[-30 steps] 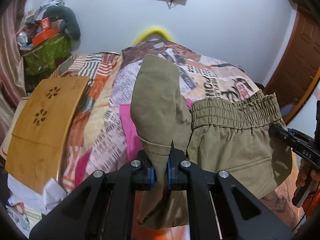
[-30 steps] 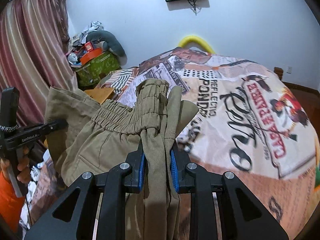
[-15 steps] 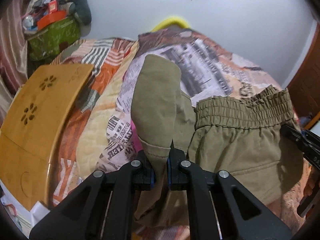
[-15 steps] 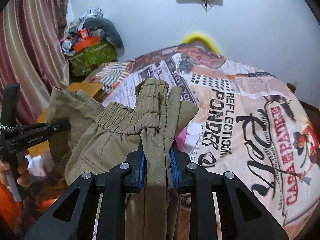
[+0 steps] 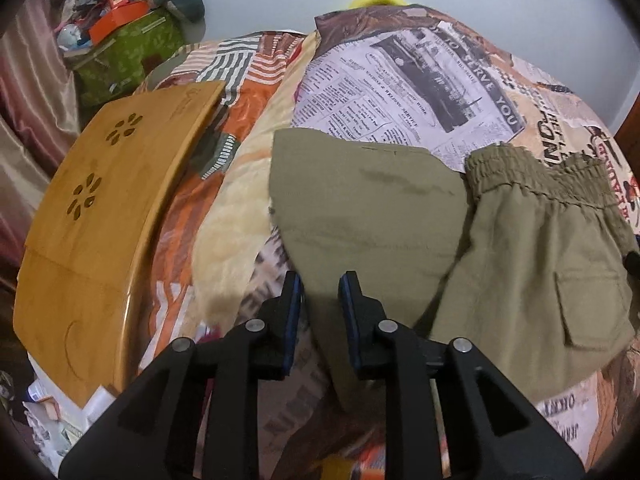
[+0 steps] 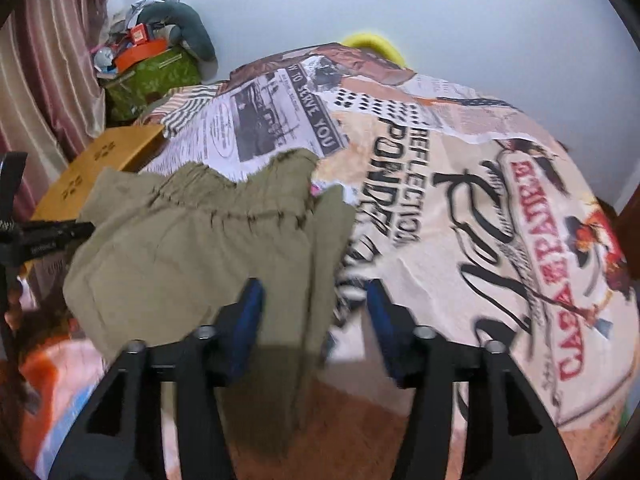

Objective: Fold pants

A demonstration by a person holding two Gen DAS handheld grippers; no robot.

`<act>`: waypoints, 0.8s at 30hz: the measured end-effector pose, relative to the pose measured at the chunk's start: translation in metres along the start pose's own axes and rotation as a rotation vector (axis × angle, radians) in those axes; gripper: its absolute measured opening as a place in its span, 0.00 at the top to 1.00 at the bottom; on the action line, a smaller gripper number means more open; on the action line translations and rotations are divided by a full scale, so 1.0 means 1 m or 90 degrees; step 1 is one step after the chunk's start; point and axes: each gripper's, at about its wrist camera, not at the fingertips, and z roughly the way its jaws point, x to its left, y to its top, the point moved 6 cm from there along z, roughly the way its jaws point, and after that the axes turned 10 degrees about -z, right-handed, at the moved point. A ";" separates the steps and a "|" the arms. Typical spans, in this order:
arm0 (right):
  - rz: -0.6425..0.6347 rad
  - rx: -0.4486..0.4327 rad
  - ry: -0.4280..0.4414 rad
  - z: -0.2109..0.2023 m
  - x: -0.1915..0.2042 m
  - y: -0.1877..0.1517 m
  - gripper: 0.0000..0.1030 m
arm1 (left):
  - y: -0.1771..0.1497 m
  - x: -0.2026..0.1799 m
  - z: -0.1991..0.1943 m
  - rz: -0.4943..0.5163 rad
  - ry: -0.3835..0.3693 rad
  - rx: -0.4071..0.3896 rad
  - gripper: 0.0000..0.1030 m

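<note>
Khaki pants (image 5: 400,224) lie spread on the newspaper-print bedspread (image 5: 420,68), elastic waistband (image 5: 532,172) to the right, a flap pocket (image 5: 588,308) near the right edge. My left gripper (image 5: 319,292) is open, its blue pads either side of the pants' near edge, not gripping. In the right wrist view the pants (image 6: 192,240) lie at left; my right gripper (image 6: 314,304) is open wide above their near right edge. The left gripper (image 6: 48,236) shows at the far left there.
A wooden lap table (image 5: 104,216) lies on the left of the bed. A green box (image 5: 124,52) with clutter and a grey cushion stands at the back left by a curtain (image 6: 36,60). A yellow hoop (image 6: 372,42) sits behind the bed.
Both grippers were shut on the raised pants; now both have opened and the pants have dropped flat onto the bedspread. Both cameras moved forward and down over the bed.
</note>
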 end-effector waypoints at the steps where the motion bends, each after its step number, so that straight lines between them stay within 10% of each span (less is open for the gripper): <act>1: -0.008 -0.002 -0.003 -0.008 0.000 -0.004 0.48 | -0.002 -0.001 -0.005 0.002 -0.001 -0.002 0.79; 11: -0.018 -0.073 0.002 -0.100 0.011 0.005 0.48 | -0.016 -0.039 -0.122 0.073 -0.045 -0.066 0.79; 24: -0.027 -0.328 0.011 -0.312 0.057 0.034 0.46 | -0.057 -0.085 -0.391 0.110 -0.176 -0.330 0.78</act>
